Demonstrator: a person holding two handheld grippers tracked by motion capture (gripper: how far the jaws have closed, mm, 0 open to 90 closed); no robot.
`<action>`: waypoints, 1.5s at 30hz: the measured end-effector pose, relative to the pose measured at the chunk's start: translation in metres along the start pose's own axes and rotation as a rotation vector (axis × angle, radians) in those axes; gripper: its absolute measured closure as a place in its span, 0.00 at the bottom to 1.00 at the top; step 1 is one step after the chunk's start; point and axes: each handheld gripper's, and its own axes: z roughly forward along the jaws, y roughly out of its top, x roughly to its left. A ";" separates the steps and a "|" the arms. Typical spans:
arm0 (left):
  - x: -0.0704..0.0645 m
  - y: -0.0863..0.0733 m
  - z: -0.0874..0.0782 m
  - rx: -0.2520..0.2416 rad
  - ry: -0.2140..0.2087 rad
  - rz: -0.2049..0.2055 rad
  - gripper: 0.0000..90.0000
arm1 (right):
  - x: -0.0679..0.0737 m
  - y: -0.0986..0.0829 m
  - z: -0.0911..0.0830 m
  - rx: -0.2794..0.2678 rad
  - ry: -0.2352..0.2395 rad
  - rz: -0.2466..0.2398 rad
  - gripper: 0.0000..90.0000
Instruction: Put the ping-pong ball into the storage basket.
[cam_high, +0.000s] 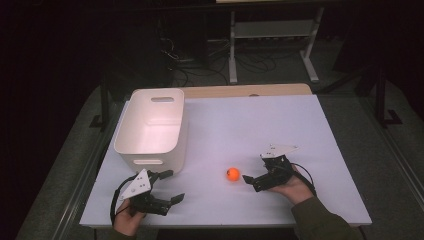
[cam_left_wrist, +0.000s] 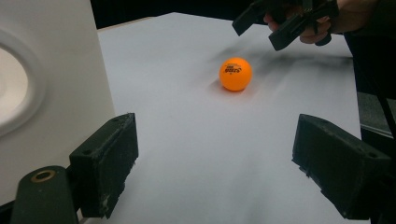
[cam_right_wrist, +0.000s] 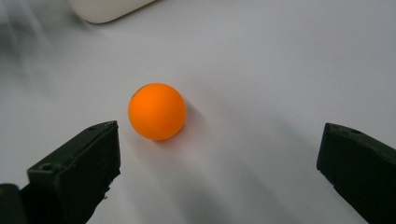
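Note:
An orange ping-pong ball (cam_high: 232, 174) lies on the white table sheet (cam_high: 250, 125), near the front. My right gripper (cam_high: 254, 168) is open just right of it, jaws pointing left at the ball. In the right gripper view the ball (cam_right_wrist: 157, 111) sits a little ahead of the wide-apart jaws, closer to the left one, with the right gripper (cam_right_wrist: 219, 163) empty. My left gripper (cam_high: 172, 186) rests open at the front left, holding nothing. In the left gripper view the ball (cam_left_wrist: 235, 73) lies well ahead of the left gripper (cam_left_wrist: 224, 158), with the right gripper (cam_left_wrist: 261, 31) beyond it.
A white plastic bin (cam_high: 150, 150) with handle slots stands at the left of the sheet, just behind my left gripper; its wall (cam_left_wrist: 56, 93) is close on the left. A bin corner (cam_right_wrist: 107, 9) shows beyond the ball. A wooden table edge (cam_high: 245, 90) lies behind.

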 end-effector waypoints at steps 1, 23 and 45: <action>0.000 0.000 0.000 0.000 0.000 0.000 0.16 | 0.000 0.000 0.001 0.002 0.002 -0.002 0.00; 0.000 0.000 0.000 -0.002 0.002 -0.005 0.16 | 0.005 0.006 0.010 0.012 0.028 -0.017 0.00; 0.000 0.000 0.000 -0.005 0.002 -0.004 0.16 | 0.002 0.013 0.013 0.002 0.029 -0.009 0.00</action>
